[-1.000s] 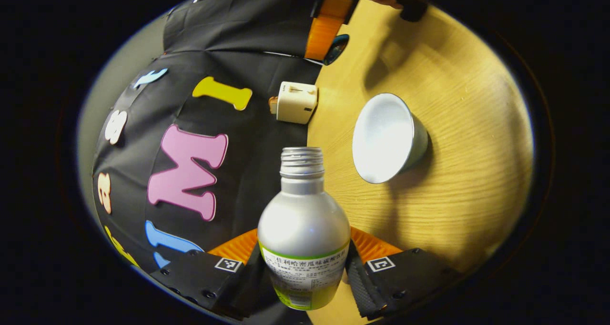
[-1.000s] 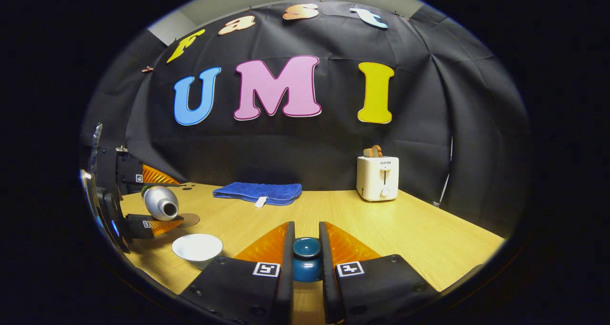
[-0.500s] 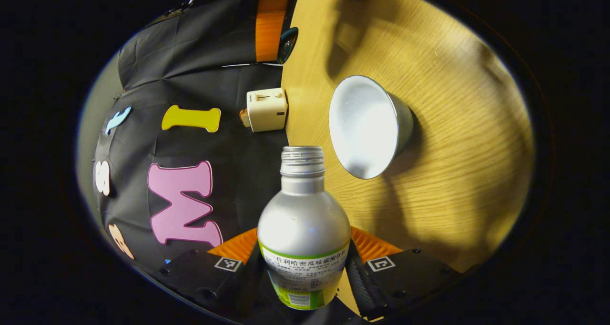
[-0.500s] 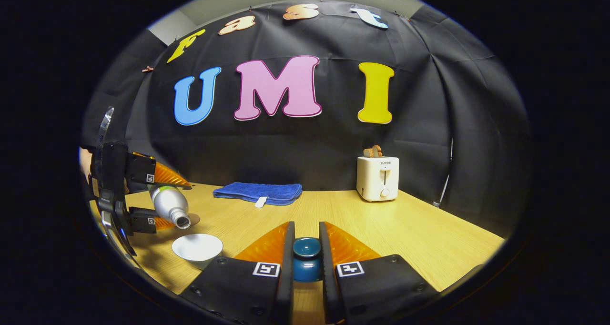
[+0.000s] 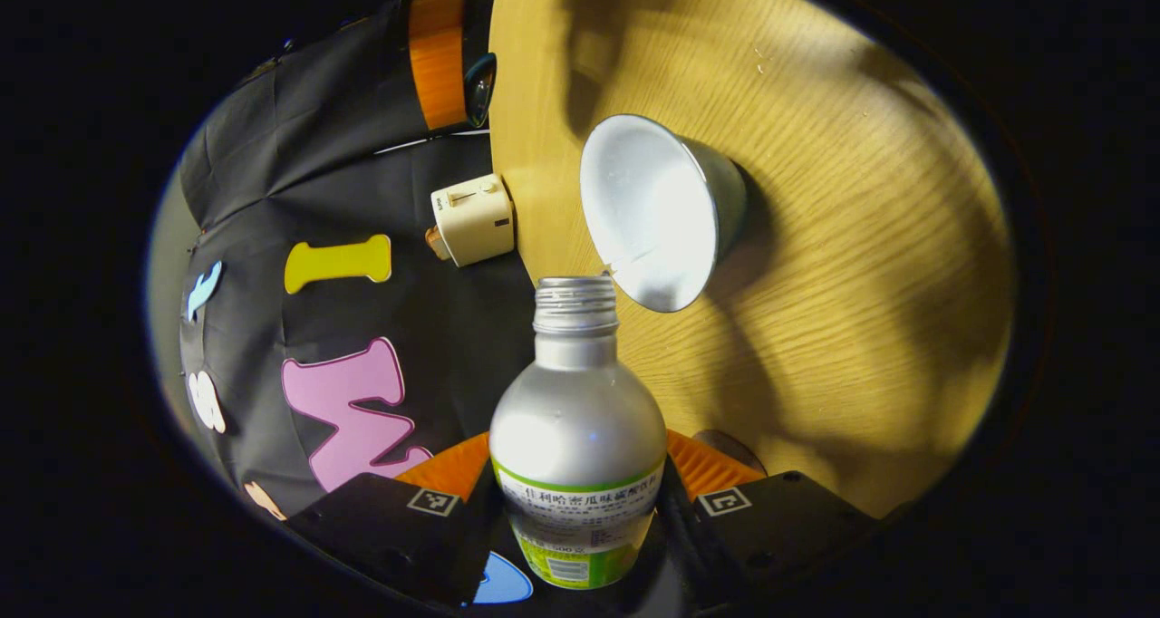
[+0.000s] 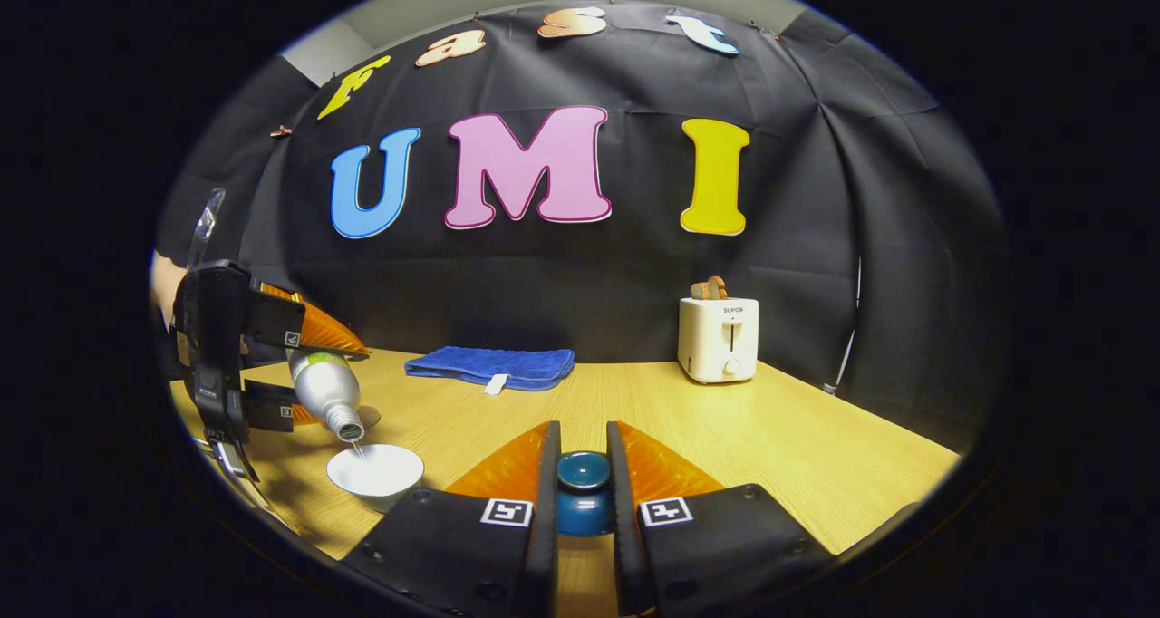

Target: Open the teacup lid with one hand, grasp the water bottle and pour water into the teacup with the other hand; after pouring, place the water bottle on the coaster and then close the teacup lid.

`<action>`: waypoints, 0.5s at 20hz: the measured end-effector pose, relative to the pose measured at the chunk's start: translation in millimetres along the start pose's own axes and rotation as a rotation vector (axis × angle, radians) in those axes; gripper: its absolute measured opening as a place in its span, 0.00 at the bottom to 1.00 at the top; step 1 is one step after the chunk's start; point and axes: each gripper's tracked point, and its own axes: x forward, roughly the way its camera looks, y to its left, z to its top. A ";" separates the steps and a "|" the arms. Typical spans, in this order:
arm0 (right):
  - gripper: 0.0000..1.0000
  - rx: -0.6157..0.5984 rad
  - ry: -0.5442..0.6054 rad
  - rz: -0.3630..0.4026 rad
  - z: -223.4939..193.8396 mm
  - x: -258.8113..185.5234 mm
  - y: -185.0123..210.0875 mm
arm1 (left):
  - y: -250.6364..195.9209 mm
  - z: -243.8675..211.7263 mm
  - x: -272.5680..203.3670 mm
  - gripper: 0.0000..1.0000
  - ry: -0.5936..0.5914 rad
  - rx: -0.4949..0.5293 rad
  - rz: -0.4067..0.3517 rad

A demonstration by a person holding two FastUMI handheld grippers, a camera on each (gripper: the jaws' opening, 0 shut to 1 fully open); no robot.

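Left gripper clamping silver bottle, tipped, water streaming into white teacup; right gripper pinching blue lid.

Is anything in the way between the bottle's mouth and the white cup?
Nothing visible is. The left claw tips the water bottle over the open teacup; the right claw holds the lid off to the side.

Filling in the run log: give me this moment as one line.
step: pouring | left gripper: shut on bottle, tipped over teacup | right gripper: shut on lid | coaster: bare
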 end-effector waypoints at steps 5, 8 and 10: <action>0.29 0.000 0.000 0.000 0.1 -0.4 0.0 | 4.0 0.3 -0.1 0.80 0.005 0.059 -0.007; 0.29 0.000 0.000 0.000 -0.1 -0.6 0.1 | 6.4 -3.6 0.0 0.80 0.017 0.087 -0.011; 0.29 0.000 0.000 0.000 -0.1 -0.3 -0.2 | 7.6 -6.0 -0.8 0.80 0.024 0.109 -0.017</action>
